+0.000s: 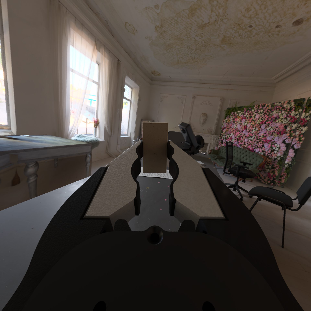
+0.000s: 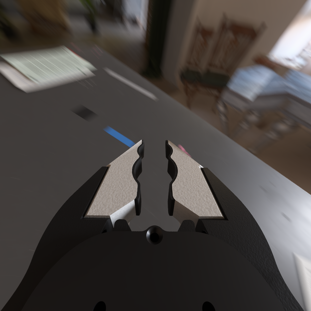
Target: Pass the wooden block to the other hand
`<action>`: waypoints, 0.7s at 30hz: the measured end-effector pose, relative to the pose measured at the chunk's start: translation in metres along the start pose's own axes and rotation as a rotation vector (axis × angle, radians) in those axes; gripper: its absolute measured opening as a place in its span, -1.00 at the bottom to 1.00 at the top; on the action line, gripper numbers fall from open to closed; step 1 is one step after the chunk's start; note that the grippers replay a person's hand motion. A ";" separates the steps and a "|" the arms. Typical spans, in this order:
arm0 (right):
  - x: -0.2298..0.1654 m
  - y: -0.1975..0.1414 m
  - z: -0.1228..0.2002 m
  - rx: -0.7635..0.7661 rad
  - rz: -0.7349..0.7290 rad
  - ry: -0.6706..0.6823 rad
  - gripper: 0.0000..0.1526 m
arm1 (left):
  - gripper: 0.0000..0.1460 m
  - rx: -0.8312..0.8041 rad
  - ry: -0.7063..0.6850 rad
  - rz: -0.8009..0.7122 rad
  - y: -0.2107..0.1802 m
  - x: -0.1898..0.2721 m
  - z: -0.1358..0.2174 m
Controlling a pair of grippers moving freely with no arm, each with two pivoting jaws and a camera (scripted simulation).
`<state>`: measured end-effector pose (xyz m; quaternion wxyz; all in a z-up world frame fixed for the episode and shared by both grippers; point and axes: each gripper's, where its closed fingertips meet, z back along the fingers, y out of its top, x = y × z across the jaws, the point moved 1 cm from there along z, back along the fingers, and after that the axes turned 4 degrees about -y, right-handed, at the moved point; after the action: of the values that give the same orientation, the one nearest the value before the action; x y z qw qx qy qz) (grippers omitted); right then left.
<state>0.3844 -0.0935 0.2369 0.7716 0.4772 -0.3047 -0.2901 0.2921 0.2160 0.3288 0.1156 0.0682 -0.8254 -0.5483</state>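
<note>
In the left wrist view my left gripper [image 1: 154, 143] is shut on the wooden block [image 1: 154, 148], a tan upright block that stands between the fingertips and rises above them, held above the dark table [image 1: 151, 191]. The other gripper [image 1: 188, 139] shows as a dark shape just behind and right of the block. In the right wrist view my right gripper [image 2: 154, 144] is open and empty over the dark table [image 2: 50, 151]; the view is blurred by motion and the block does not show there.
A printed sheet [image 1: 158, 175] lies on the table under the block; it also shows at upper left [image 2: 47, 67]. A blue strip [image 2: 117, 134] lies on the table near the right fingertips. Black chairs [image 1: 239, 170] and a flower wall [image 1: 262, 138] stand at right, a grey side table [image 1: 42, 148] at left.
</note>
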 end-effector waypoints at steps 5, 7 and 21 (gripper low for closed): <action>-0.137 0.077 0.020 0.361 -0.081 0.463 -0.68 | -0.62 0.055 -0.028 0.033 -0.002 0.005 -0.005; -0.188 0.086 0.010 0.412 -0.098 0.569 -0.65 | -0.62 0.095 -0.052 0.059 -0.005 0.010 -0.010; -0.228 0.115 0.006 0.629 -0.319 0.700 -0.73 | -0.62 0.145 -0.243 0.158 -0.040 0.051 -0.042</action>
<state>0.2510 0.1145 0.3004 0.5921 0.7964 -0.0234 -0.1209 0.2532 0.1506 0.3133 0.0524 -0.0555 -0.8736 -0.4806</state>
